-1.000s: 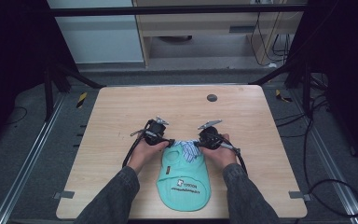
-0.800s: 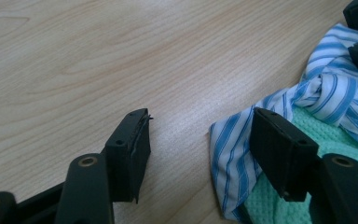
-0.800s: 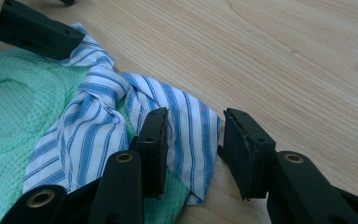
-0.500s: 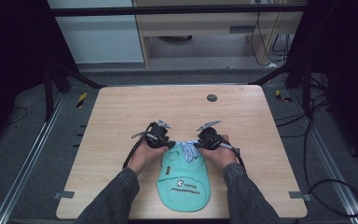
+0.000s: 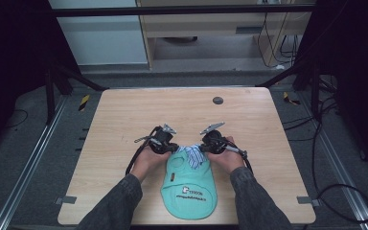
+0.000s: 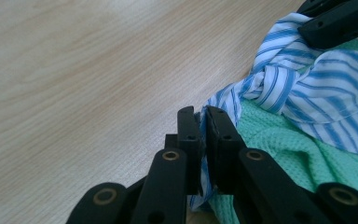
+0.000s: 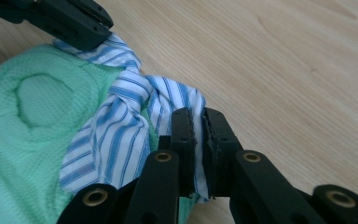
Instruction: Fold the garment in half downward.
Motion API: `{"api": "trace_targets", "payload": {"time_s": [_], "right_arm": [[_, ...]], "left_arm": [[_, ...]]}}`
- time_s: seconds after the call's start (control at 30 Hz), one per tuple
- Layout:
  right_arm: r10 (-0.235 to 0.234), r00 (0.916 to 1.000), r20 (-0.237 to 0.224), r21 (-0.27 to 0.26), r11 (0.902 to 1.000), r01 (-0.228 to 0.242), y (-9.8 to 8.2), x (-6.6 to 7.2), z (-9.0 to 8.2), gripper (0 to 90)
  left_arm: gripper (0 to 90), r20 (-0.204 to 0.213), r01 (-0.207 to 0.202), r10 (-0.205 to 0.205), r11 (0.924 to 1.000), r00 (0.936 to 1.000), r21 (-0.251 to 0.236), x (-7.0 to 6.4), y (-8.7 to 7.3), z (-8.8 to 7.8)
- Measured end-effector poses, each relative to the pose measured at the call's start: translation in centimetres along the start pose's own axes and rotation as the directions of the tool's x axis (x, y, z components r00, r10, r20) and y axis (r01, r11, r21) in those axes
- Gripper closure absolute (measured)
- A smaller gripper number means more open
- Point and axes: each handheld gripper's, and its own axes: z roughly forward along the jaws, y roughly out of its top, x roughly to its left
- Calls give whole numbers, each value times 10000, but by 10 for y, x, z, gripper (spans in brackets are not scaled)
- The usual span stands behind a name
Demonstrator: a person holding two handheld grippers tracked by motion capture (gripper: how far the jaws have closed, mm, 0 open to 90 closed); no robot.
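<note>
**Grippers pinch the striped collar of a small green garment**

Jaws of the left gripper [image 6: 204, 135] have just been closing and now clamp a fold of blue-and-white striped collar [image 6: 307, 88], the cloth squeezed thin between the pads. The right gripper [image 7: 198, 140] has likewise just closed, and it nips the collar's other end [image 7: 121, 126]. In the high view the left gripper [image 5: 170, 143] and right gripper [image 5: 206, 143] sit close together at the far end of the green garment [image 5: 189, 184], one at each corner of the collar, with a hand behind each.

The garment lies flat on the wooden table [image 5: 182, 110], near the person's edge, its printed hem toward the person and the collar away. It looks like light mesh knit: soft, limp, with no stiffness of its own, so it will sag and swing from whatever points hold it. The woven collar is the firmer part and a fair place to grip, since its layered edge gives the pads something to bite. Thin cotton may slip out if pulled sideways, so a lift straight up with both sides level seems safest
</note>
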Motion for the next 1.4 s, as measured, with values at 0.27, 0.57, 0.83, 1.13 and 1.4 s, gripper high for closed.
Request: {"api": "trace_targets", "payload": {"time_s": [0.27, 0.57, 0.83, 1.13, 1.4], "right_arm": [[-319, 9995, -6, -397, 9987, 318, 7, 5, -24, 834], [-584, 9981, -202, -694, 9960, 568, 18, 6, -41, 834], [-822, 9963, -250, -627, 9948, 805, 29, 8, -51, 835], [-1075, 9941, -135, -522, 9929, 1066, 36, 10, -59, 835], [-1267, 9919, -69, -449, 9910, 1263, 43, 10, -62, 836]], "left_arm": [[854, -36, -447, 446, 9980, 9990, -439, -6, 9, -24], [856, -114, -719, 713, 9947, 9974, -735, -5, 16, -43], [858, -158, -798, 787, 9930, 9968, -867, -2, 22, -52], [858, -222, -900, 883, 9915, 9958, -940, -3, 26, -58], [858, -301, -1041, 1017, 9901, 9944, -939, -1, 32, -65]]}}
